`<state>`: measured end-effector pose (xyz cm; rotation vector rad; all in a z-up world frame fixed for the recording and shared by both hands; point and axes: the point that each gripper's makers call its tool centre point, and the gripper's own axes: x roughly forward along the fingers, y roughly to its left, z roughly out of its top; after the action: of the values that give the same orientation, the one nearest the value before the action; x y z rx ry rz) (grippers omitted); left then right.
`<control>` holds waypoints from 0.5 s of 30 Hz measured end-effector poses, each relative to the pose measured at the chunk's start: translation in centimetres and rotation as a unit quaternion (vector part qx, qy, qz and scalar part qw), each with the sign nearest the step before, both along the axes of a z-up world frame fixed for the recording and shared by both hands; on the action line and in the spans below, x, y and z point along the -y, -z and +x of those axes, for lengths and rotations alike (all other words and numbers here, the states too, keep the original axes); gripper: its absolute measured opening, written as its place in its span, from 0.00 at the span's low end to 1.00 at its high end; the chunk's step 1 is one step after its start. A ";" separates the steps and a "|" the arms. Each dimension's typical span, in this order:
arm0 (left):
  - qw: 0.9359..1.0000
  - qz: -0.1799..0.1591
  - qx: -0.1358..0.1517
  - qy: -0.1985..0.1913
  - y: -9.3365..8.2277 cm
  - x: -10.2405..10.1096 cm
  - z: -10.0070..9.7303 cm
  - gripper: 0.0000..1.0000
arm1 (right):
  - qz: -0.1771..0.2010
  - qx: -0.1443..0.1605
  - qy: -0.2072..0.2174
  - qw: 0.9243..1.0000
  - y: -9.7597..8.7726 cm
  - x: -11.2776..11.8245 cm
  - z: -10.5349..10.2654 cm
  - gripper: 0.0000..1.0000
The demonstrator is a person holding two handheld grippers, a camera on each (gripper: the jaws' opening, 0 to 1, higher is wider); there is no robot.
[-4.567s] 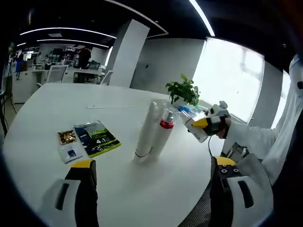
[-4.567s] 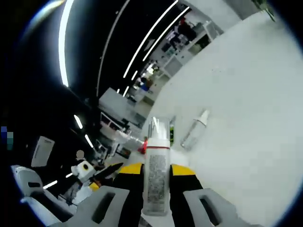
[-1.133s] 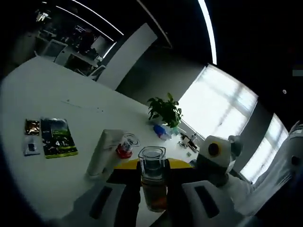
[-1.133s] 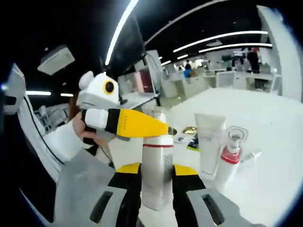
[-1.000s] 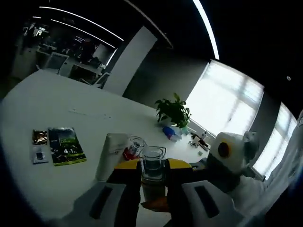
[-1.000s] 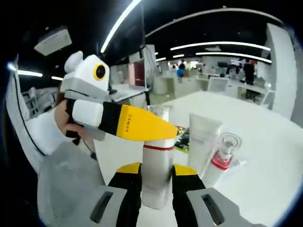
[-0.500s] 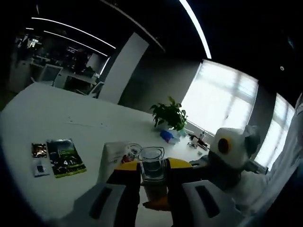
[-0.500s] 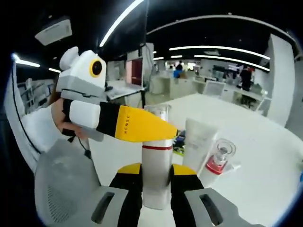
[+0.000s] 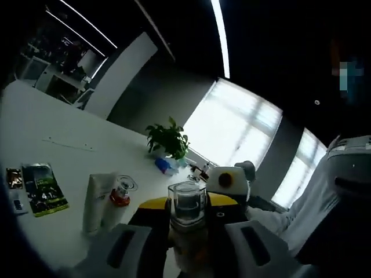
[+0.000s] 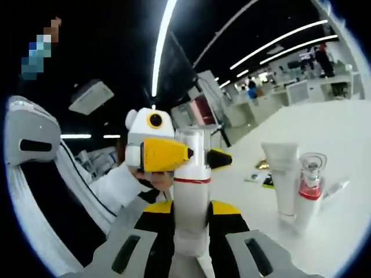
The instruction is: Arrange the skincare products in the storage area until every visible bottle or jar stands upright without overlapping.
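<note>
A white bottle (image 10: pixel 191 185) with a red band and a clear cap is held upright above the white table (image 10: pixel 342 145). My right gripper (image 10: pixel 191 207) is shut on its body. My left gripper (image 9: pixel 187 204) is shut on the clear cap (image 9: pixel 186 202); in the right gripper view its yellow jaws flank the bottle's top (image 10: pixel 193 152). A white tube (image 9: pixel 94 200) and a pump bottle with a red collar (image 9: pixel 119 197) stand side by side on the table, also seen as the tube (image 10: pixel 282 174) and the pump bottle (image 10: pixel 310 188).
A green packet (image 9: pixel 43 194) and small sachets lie at the table's left. A potted plant (image 9: pixel 168 136) and a blue item (image 9: pixel 165 166) stand at the far edge. A small clear bottle (image 10: pixel 337 187) lies behind the pump bottle. A person's sleeve (image 10: pixel 116 185) is close behind the left gripper.
Both views have tilted and swung with the hands. In the right gripper view the left gripper now points more head-on at the bottle's top. Both grippers stay shut on the bottle.
</note>
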<state>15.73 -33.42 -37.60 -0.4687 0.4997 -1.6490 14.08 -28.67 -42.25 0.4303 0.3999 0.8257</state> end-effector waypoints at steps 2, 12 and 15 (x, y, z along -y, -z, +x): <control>1.000 -0.011 -0.005 0.017 -0.5 -0.3 -0.4 0.19 | 0.036 -0.004 -0.020 0.999 -0.7 -0.5 -0.6 0.13; 0.996 -0.043 -0.037 0.074 -1.6 -1.0 -2.0 0.18 | 0.124 -0.004 -0.090 0.988 -2.3 -2.3 -2.5 0.13; 0.995 -0.047 -0.034 0.077 -1.6 -1.0 -2.1 0.20 | 0.140 -0.005 -0.097 0.985 -2.5 -2.4 -2.7 0.13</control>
<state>13.63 -32.43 -35.96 -0.5695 0.5212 -1.8143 11.41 -26.29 -39.78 0.6634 0.3394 1.0753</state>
